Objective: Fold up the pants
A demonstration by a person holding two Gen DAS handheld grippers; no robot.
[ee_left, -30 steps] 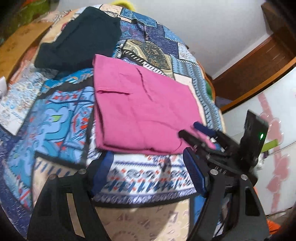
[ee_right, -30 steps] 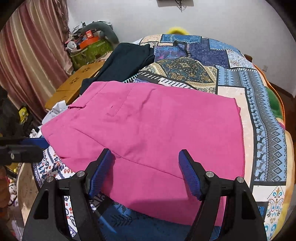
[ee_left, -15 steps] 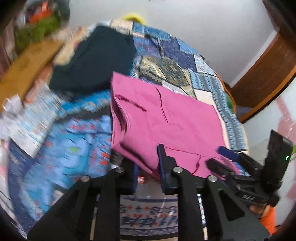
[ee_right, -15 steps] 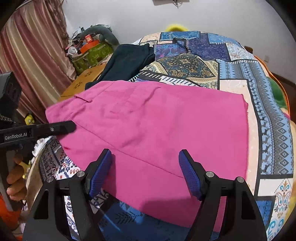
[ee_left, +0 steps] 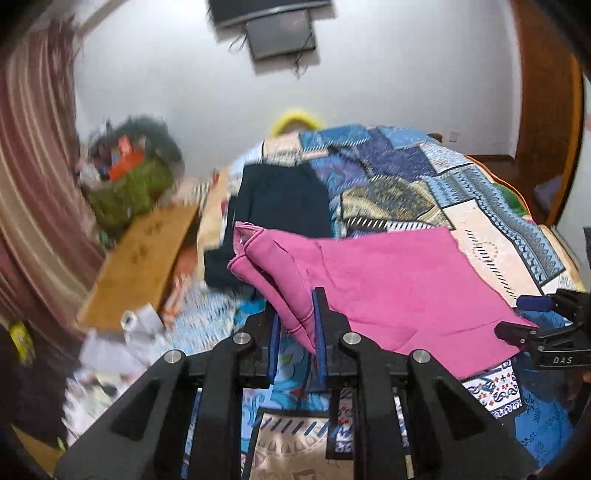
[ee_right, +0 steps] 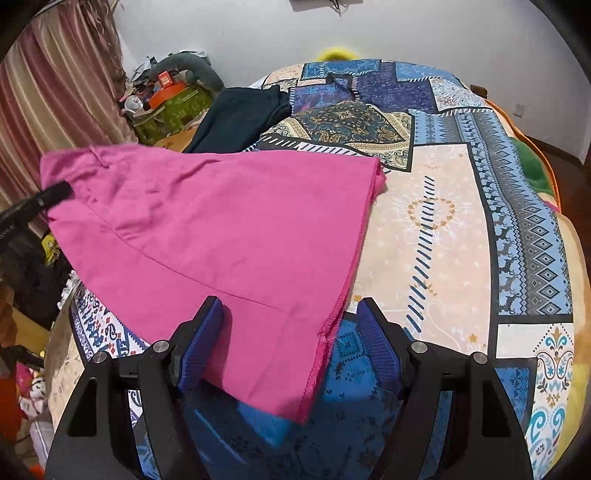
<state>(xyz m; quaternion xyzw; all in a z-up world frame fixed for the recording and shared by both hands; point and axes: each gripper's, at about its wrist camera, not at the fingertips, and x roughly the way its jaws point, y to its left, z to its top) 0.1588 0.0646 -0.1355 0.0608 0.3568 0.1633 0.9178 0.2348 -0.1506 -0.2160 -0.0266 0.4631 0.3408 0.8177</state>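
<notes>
Pink pants (ee_left: 388, 291) lie folded on the patchwork bedcover (ee_right: 443, 221). My left gripper (ee_left: 297, 317) is shut on their near left edge, and that side hangs lifted off the bed with the waistband corner drooping. In the right wrist view the pants (ee_right: 207, 229) slope up to the left, where a left finger (ee_right: 40, 201) pokes in. My right gripper (ee_right: 290, 332) stands open low over the bed. The pants' near hem lies between its blue pads, which do not press on it. The right gripper (ee_left: 532, 317) also shows at the right of the left wrist view.
A dark folded garment (ee_right: 236, 118) lies on the far left part of the bed. Left of the bed are a wooden board (ee_left: 140, 258), a cluttered green box (ee_right: 170, 107) and a striped curtain (ee_right: 62, 74). A screen (ee_left: 280, 33) hangs on the far wall.
My left gripper went from open over the bed to shut on the pants' left edge and rose with it, tilting upward. The pants' far right edge slid left. The right gripper stayed put.
</notes>
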